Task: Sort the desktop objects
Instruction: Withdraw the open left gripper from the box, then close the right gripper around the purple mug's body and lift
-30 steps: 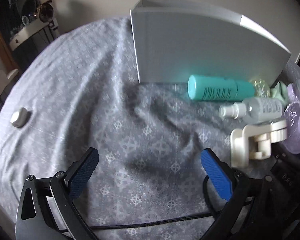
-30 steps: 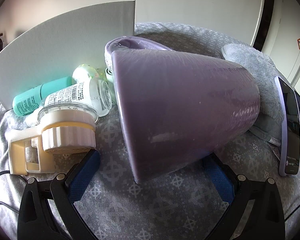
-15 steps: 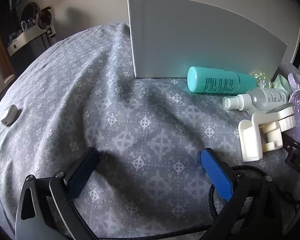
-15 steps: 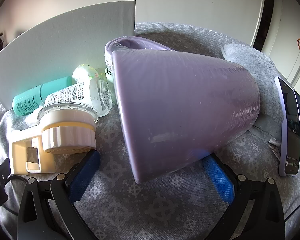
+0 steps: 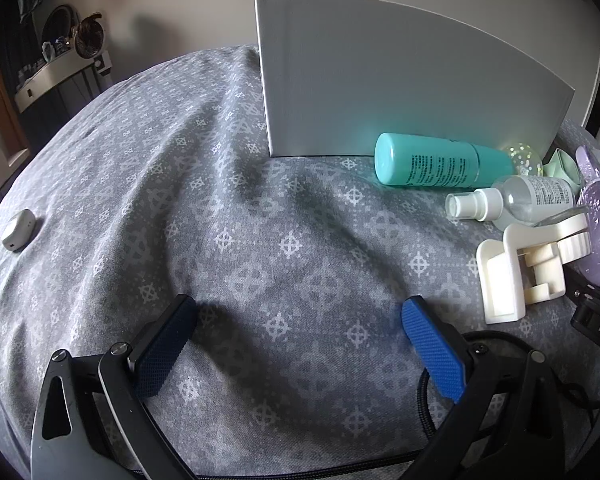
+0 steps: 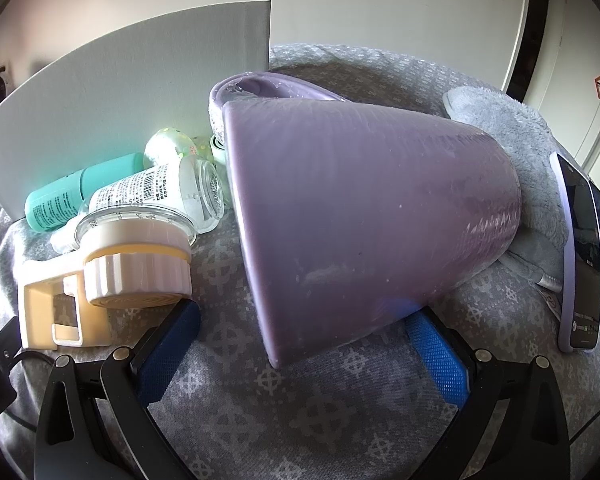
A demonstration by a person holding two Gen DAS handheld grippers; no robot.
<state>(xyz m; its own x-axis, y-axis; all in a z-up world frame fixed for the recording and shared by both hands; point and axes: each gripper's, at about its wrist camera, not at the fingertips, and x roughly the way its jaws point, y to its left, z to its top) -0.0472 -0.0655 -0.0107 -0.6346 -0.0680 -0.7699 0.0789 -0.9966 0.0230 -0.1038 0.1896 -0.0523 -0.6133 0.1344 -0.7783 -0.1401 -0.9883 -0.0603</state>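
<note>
We find the purple mug (image 6: 364, 216) lying on its side at frame centre on the patterned cloth (image 6: 260, 432), between the wide-open, empty right gripper (image 6: 304, 340), and judge it rigid, smooth and breakable, best gripped across its body; the left gripper (image 5: 300, 336) is likewise open and empty.

A large purple mug (image 6: 364, 216) lies on its side on the grey patterned cloth, base toward the camera, handle on top at the far side. Left of it a clear spray bottle (image 6: 156, 192) and a teal bottle (image 5: 440, 160) lie flat before an upright white box (image 5: 400, 80). Nearest on the left, a cream clamp-like plastic piece (image 6: 112, 276) rests beside them.
</note>
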